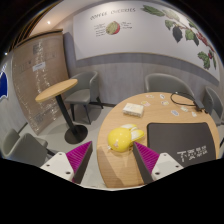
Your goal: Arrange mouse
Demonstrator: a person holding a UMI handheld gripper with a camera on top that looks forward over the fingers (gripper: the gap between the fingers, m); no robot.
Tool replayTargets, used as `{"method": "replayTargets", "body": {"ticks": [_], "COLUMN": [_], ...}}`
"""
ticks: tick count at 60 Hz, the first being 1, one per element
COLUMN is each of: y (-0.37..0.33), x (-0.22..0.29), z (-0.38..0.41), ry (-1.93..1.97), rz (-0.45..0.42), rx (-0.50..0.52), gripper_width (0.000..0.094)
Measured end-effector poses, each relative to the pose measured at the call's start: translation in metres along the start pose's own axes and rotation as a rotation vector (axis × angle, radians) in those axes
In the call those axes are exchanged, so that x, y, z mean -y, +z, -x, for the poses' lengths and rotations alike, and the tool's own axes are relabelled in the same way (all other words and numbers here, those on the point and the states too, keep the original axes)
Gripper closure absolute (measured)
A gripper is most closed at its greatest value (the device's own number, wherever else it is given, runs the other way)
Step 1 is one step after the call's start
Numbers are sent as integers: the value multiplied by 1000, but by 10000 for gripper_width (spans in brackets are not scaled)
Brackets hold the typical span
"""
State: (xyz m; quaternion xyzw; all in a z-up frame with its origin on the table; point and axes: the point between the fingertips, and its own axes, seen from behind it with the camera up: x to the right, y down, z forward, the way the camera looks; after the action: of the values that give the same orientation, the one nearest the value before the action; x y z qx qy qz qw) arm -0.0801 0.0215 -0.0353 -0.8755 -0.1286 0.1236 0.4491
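Sitting between wide-spread fingers (113, 158), untouched, yellow mouse (121, 138), on round wooden table (160, 105)

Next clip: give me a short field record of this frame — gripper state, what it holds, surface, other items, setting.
gripper: gripper over the table, pink pads on each finger
held: a yellow object sits between the fingertips; whether both press on it cannot be told
surface: round wooden table
on table: dark mat with white lettering beside the yellow object; white box beyond it; cable at the far edge
mouse: none clearly visible
setting: small round side table, grey chairs, wall with fruit pictures
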Motion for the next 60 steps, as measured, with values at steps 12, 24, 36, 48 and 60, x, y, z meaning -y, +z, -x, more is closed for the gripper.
{"method": "replayTargets", "body": {"ticks": [12,24,36,48,60], "y": [11,5,-43,-125,-80], "x": [8,11,38,63,-43], "z": [-49,-97,-98,-242,-307], "ry": [-12,19,-74,-10,42], "rz": [47,50,-84,-216,57], "rx": [-39,-75,61,-93,-144], "gripper_width": [118,439,552,553,540]}}
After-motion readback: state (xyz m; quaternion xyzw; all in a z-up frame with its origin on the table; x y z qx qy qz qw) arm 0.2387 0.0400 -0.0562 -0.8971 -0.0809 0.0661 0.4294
